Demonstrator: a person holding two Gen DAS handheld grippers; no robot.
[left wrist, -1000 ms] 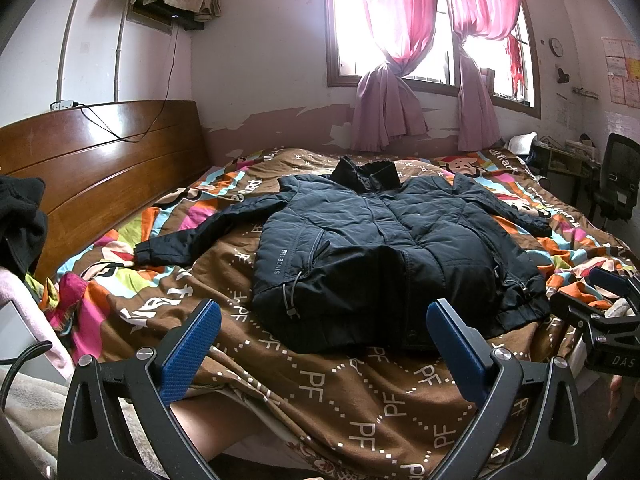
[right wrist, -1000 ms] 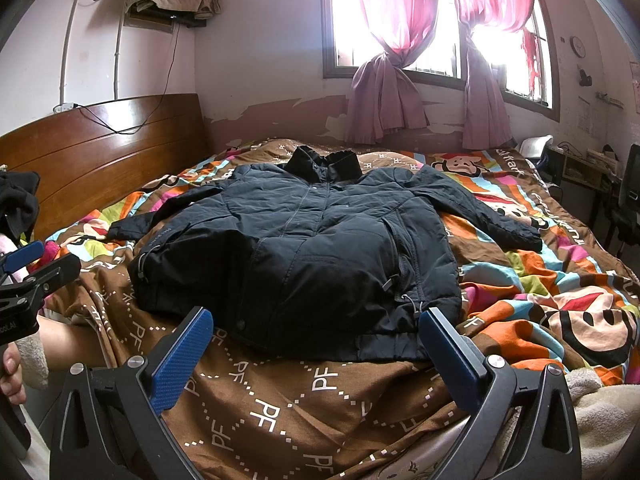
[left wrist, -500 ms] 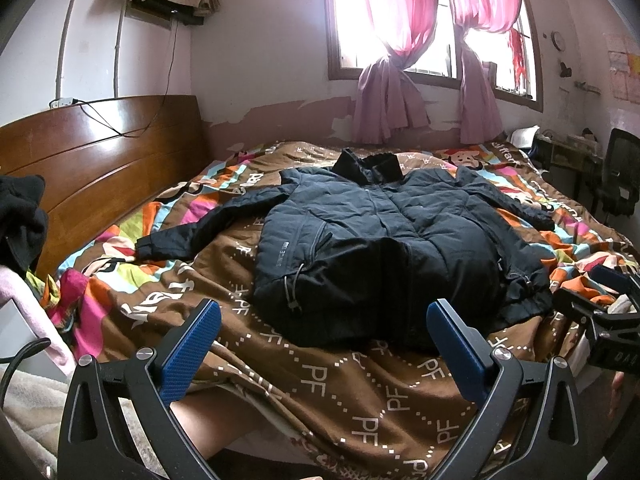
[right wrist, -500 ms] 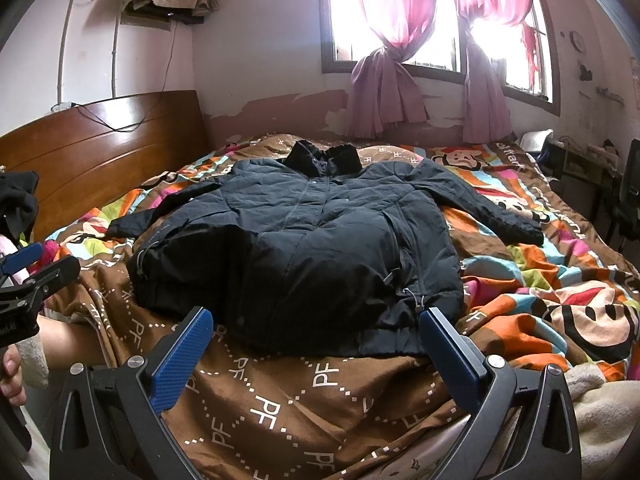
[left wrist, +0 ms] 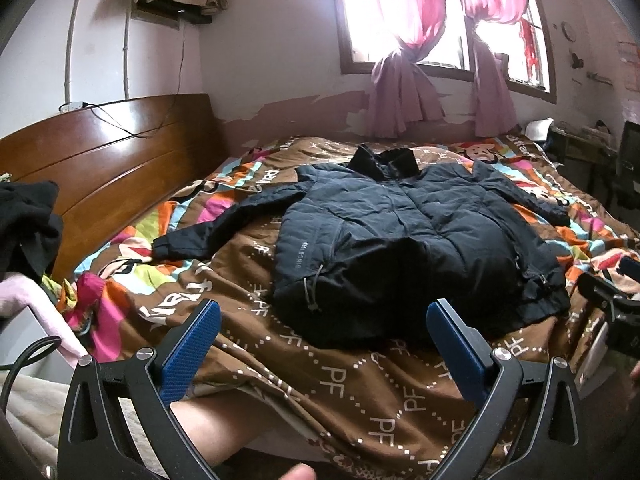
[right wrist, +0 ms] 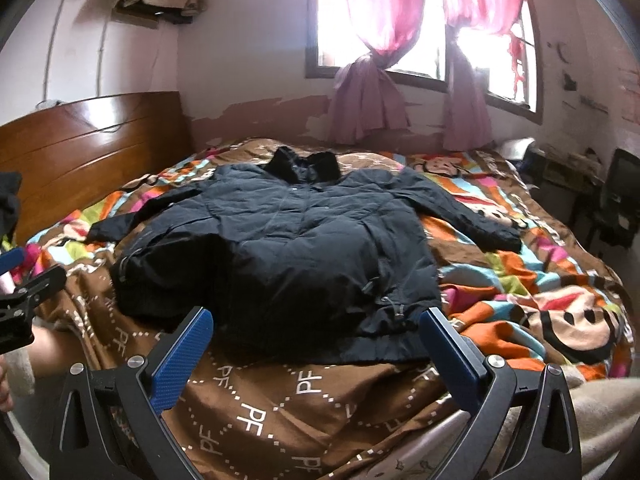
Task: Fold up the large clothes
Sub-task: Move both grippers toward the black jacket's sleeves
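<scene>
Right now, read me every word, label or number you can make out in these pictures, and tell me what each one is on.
"PF" repeats in white across the brown bedspread.
Small pale lettering runs along the side of the dark jacket, near its pocket; too small to read.
Large letters on the bedspread's coloured part beside the jacket's sleeve are creased and unreadable.
Papers on the far wall are too blurred to read.
Neither the left gripper nor the right gripper shows legible text.

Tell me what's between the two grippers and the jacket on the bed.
Nothing visible. The jacket lies spread flat on the bedspread, sleeves out. Only bare bedspread separates its hem from the left gripper and the right gripper. Both hold their jaws wide open and empty.
</scene>
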